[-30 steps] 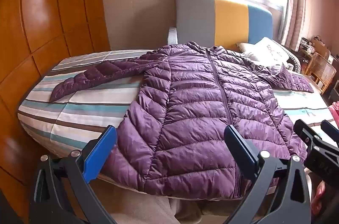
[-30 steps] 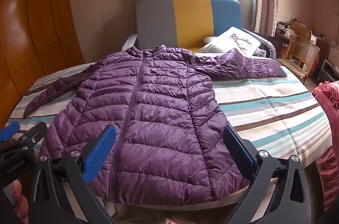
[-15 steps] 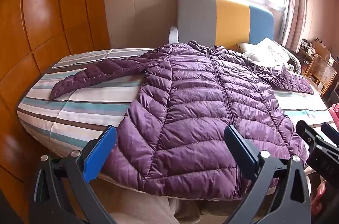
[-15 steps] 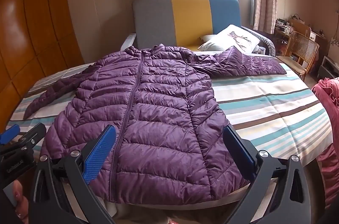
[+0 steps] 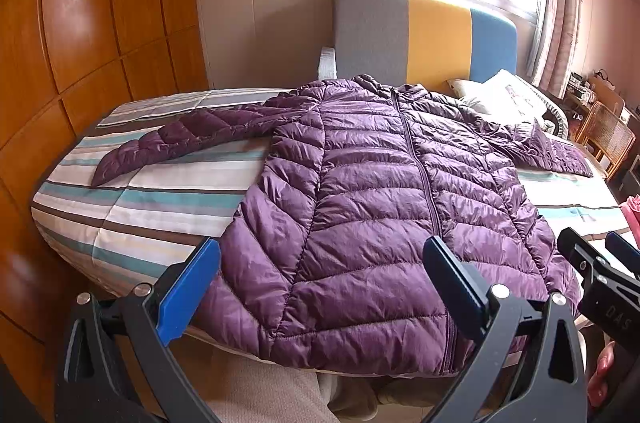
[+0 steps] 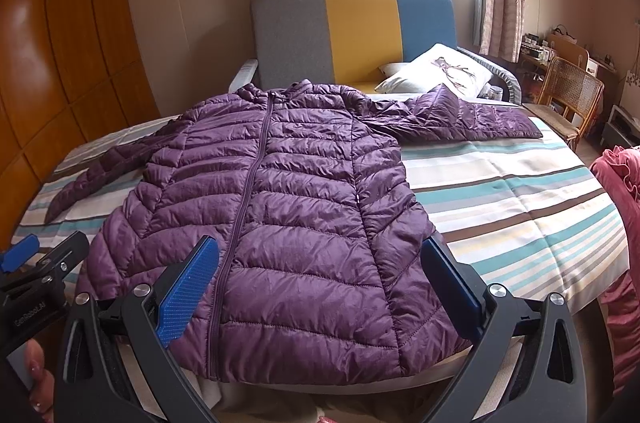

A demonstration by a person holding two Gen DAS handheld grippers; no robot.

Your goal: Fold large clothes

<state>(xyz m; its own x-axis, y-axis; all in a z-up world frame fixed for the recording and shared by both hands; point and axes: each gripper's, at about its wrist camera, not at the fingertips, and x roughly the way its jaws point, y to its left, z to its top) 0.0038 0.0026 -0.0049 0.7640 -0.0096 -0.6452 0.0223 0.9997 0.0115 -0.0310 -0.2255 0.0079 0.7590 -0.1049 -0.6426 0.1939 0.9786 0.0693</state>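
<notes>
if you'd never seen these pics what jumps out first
A big purple puffer jacket lies spread flat, zipped, in the middle of the striped bedspread, both sleeves stretched out sideways. Behind it stands a headboard in grey, yellow and blue under a bright window. Both the left gripper and right gripper hover open at the hem.

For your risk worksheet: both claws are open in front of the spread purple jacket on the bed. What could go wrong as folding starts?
1. The jacket hem overhangs the bed's near edge; a pull toward the person may drag it off the striped bedspread.
2. Its shell looks shiny and puffy, so the right claw or left claw may slip or pinch only one layer.
3. The right sleeve reaches toward the pillow and could snag it.
</notes>
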